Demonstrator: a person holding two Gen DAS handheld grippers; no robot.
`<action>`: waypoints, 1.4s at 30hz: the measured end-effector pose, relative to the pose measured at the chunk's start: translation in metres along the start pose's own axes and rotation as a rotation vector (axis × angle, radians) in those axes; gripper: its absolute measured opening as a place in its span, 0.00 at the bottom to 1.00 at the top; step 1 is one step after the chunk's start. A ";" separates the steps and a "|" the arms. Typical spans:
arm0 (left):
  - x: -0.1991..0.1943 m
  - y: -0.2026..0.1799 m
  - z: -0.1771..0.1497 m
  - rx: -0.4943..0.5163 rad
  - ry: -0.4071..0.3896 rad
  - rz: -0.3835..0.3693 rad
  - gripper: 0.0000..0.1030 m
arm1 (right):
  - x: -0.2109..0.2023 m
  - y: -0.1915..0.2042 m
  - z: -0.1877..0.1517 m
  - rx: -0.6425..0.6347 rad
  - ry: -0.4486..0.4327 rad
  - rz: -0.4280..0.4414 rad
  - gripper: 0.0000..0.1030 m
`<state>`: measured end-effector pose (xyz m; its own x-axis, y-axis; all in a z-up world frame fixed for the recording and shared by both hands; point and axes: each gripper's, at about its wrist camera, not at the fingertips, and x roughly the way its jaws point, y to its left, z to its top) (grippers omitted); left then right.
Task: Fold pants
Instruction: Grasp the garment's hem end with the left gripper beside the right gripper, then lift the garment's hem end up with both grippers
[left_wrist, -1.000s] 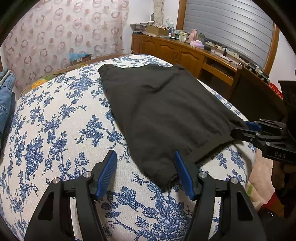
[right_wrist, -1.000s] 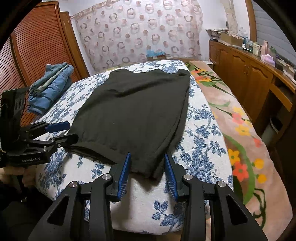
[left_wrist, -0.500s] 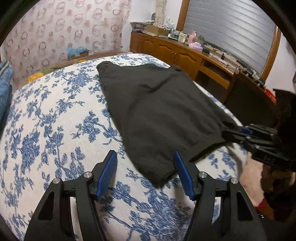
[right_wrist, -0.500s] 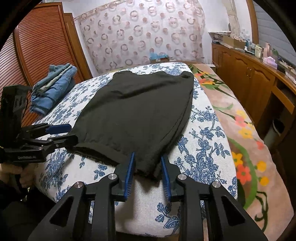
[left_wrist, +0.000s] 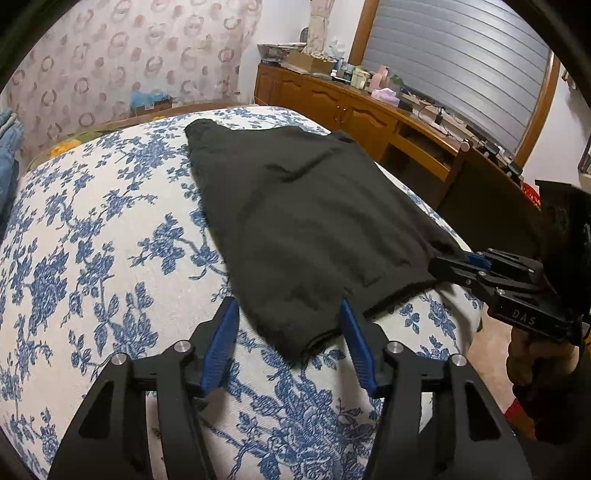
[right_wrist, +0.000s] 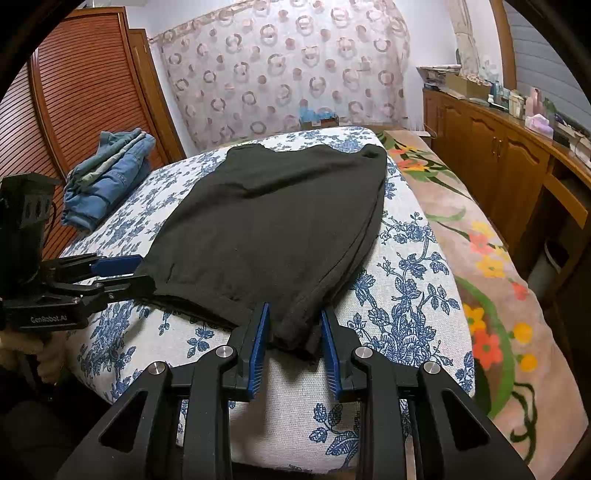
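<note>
Black pants (left_wrist: 314, 229) lie flat, folded lengthwise, on a blue-flowered white bed cover (left_wrist: 92, 258). My left gripper (left_wrist: 288, 314) is open, its blue-padded jaws standing either side of the near hem corner. My right gripper (right_wrist: 293, 321) is open but narrow, its jaws straddling the other hem corner of the pants (right_wrist: 266, 221). Each gripper shows in the other's view: the right one (left_wrist: 454, 264) at the far hem corner, the left one (right_wrist: 122, 273) at the left hem corner.
Folded blue jeans (right_wrist: 107, 173) lie on the bed's far left. A flowered pink blanket (right_wrist: 480, 258) hangs at the bed's right side. A wooden cabinet (right_wrist: 498, 147) with clutter runs along the right wall. A louvred wooden wardrobe (right_wrist: 74, 96) stands left.
Both grippers have moved forward onto the hem corners. The right gripper's jaws have narrowed around its corner. The left gripper's opening is unchanged.
</note>
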<state>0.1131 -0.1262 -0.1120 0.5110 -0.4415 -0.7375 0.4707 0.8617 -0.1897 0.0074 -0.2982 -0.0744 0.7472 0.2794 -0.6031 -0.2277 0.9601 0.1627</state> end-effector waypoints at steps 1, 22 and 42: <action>0.002 -0.001 0.002 -0.003 -0.001 -0.002 0.56 | 0.000 0.000 0.000 0.000 -0.001 0.001 0.27; -0.002 0.008 0.000 -0.096 -0.010 -0.039 0.42 | -0.001 0.001 -0.002 0.005 -0.006 0.009 0.27; -0.062 -0.001 0.034 -0.010 -0.173 -0.052 0.10 | -0.034 0.014 0.035 -0.042 -0.136 0.076 0.10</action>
<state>0.1051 -0.1081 -0.0438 0.6024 -0.5216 -0.6042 0.4933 0.8384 -0.2319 0.0012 -0.2938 -0.0241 0.8041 0.3531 -0.4782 -0.3104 0.9355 0.1688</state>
